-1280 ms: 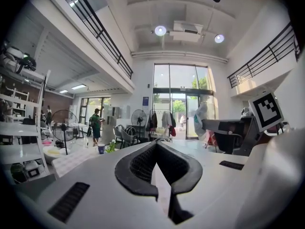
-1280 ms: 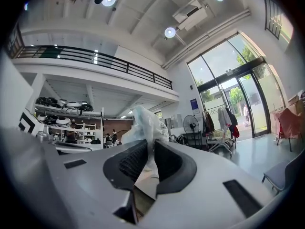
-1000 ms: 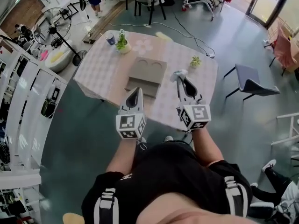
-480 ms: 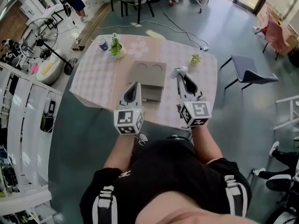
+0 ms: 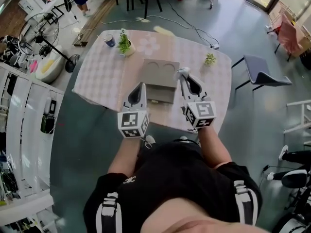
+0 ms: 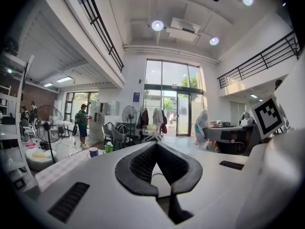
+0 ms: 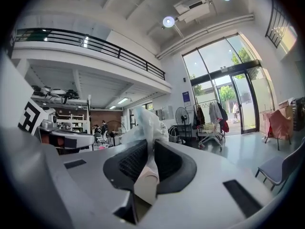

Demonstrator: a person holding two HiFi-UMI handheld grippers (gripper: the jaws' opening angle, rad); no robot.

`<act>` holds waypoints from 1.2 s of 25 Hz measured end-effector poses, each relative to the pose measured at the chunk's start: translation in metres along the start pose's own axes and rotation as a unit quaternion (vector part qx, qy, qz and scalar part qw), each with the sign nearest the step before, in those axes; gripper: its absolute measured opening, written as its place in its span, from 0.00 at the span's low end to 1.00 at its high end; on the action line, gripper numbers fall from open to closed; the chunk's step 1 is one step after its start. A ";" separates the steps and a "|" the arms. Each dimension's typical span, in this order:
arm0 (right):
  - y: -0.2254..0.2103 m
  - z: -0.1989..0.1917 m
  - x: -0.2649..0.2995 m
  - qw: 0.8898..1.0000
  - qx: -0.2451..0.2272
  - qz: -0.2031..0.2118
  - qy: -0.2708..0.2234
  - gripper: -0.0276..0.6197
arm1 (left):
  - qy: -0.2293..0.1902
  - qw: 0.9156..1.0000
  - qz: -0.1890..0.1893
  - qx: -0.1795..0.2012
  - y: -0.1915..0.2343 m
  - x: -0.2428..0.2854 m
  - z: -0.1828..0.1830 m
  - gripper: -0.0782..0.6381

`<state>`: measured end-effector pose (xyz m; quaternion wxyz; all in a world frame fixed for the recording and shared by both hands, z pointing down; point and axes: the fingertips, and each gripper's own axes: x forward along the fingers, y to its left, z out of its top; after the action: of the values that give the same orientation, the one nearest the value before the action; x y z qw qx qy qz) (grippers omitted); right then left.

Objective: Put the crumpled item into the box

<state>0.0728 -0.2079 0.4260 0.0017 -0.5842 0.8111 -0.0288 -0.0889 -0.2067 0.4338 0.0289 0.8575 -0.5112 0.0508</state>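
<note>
A grey cardboard box [image 5: 156,80] lies open on the checkered table [image 5: 99,74], its far flap showing two round cutouts. My right gripper [image 5: 183,76] hovers by the box's right edge, shut on the crumpled white item [image 5: 182,71]. In the right gripper view the crumpled item [image 7: 145,123] sticks up from between the black pads [image 7: 128,162] of the right gripper [image 7: 147,146]. My left gripper [image 5: 139,89] hangs over the box's near left corner. Its jaws meet at the tips in the left gripper view, and the left gripper [image 6: 156,145] holds nothing.
Two small potted plants [image 5: 125,43] [image 5: 210,58] and a blue cup [image 5: 111,41] stand at the table's far side. A grey chair [image 5: 262,76] is to the right. A standing fan [image 5: 48,30] and white shelves [image 5: 24,110] are on the left.
Both grippers have drifted a little towards the box. The right one still grips the crumpled item, now nearer the box's right edge. The head view has shifted slightly.
</note>
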 end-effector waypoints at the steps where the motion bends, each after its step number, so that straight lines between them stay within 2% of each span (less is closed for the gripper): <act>1: 0.001 -0.004 0.001 1.000 0.000 0.003 0.007 0.11 | 0.001 1.000 0.001 0.000 -0.001 -0.001 0.000 0.10; 12: 0.007 -0.078 0.023 0.994 -0.003 0.032 0.103 0.11 | 0.007 1.000 0.023 -0.008 0.003 -0.010 -0.006 0.10; 18: 0.006 -0.130 0.029 0.986 0.018 0.032 0.163 0.11 | 0.010 0.999 0.037 -0.006 0.009 -0.018 -0.007 0.10; 30: 0.006 -0.207 0.035 0.964 0.031 0.040 0.260 0.11 | 0.016 0.998 0.068 -0.008 0.020 -0.032 -0.011 0.10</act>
<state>0.0484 -0.2299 0.6334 -0.1901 -0.5234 0.8051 -0.2044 -0.1224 -0.1868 0.4406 0.0403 0.8198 -0.5679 0.0620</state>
